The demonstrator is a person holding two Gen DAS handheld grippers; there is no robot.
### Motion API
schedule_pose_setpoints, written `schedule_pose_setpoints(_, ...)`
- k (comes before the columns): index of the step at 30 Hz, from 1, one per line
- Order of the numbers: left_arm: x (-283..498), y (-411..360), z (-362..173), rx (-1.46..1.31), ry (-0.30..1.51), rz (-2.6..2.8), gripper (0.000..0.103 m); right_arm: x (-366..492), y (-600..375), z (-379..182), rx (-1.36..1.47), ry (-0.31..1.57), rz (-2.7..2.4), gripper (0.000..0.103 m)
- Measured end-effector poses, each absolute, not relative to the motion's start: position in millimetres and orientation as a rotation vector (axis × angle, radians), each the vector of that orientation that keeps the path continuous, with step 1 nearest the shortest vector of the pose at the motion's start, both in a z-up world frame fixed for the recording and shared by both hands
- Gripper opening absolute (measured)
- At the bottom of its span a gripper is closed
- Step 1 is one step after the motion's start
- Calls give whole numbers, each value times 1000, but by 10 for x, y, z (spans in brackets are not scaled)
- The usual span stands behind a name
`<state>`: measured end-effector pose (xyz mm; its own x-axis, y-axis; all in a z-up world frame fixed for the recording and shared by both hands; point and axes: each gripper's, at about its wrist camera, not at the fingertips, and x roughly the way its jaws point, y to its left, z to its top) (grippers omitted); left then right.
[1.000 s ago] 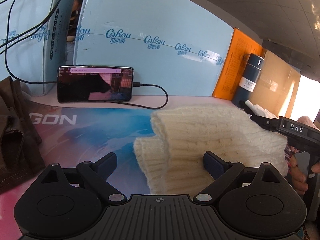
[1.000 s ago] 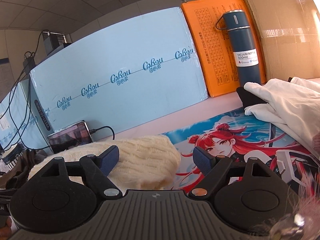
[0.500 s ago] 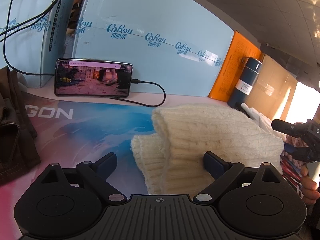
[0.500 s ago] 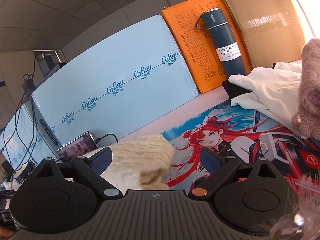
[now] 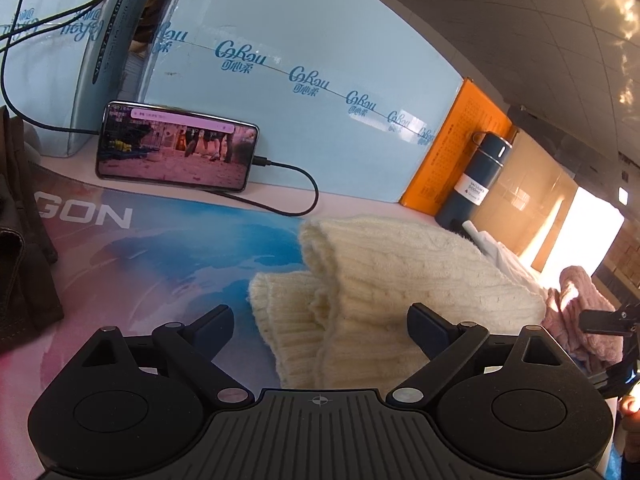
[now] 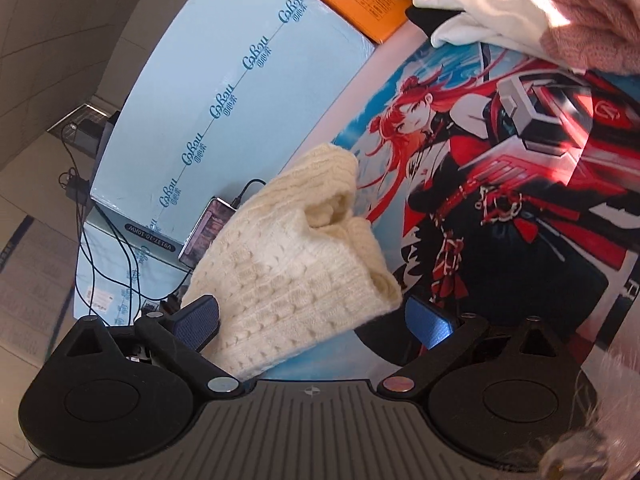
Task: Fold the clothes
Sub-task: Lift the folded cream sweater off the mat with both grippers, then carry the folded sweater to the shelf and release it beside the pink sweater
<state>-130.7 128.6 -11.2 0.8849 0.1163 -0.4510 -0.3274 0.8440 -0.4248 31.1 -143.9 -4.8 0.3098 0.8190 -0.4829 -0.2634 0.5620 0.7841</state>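
Note:
A folded cream knit sweater (image 5: 392,280) lies on the printed desk mat (image 5: 168,248); it also shows in the right wrist view (image 6: 292,264). My left gripper (image 5: 320,320) is open, its fingers (image 5: 212,322) astride the sweater's near edge without touching. My right gripper (image 6: 316,318) is open and tilted, with the sweater's corner between its fingers (image 6: 430,322). A pink knit garment (image 6: 588,20) and a white garment (image 6: 480,4) lie at the mat's far right. The right gripper's tip shows in the left wrist view (image 5: 608,320).
A phone (image 5: 176,148) on a cable leans on pale blue boxes (image 5: 304,92) at the back. An orange box (image 5: 460,152) and a dark blue flask (image 5: 476,180) stand behind. Brown cloth (image 5: 20,260) lies at the left.
My right gripper has swung away from the sweater toward the right and rolled sideways, looking down on the mat. The left gripper has barely moved.

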Motion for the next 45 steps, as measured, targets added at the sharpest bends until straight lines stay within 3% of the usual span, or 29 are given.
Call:
schedule_pose_setpoints(9,-1098,1384,-191,-633,457,212,95,416,-1085,-119,700,995,737,102)
schedule_pose_setpoints(12,-1056,1288,-198,-568,470,228,83,404,-932,-101,669,935,718,100)
schedule_pose_setpoints(14,-1052,1263,-217,-555,471,219,63,401,-845,-124,647,908,707,86)
schedule_pose_setpoints(15,-1050,1251,-224,-550,471,215,60,403,-810,-136,640,899,701,68)
schedule_pose_setpoints(17,-1055,1212,-213,-535,461,211,48,440,-779,-178,650,909,696,48)
schedule_pose_setpoints(21,-1060,1140,-132,-520,418,187,37,429,-831,-106,657,861,725,38)
schedule_pose_setpoints(29,-598,869,222,-466,269,97,36,564,-1174,289,653,604,737,37)
schedule_pose_setpoints(37,525,352,422,-458,102,-17,36,1174,-1631,696,639,312,497,37)
schedule_pose_setpoints(45,1523,-62,118,-544,148,-64,36,1733,-1763,531,540,146,224,37)
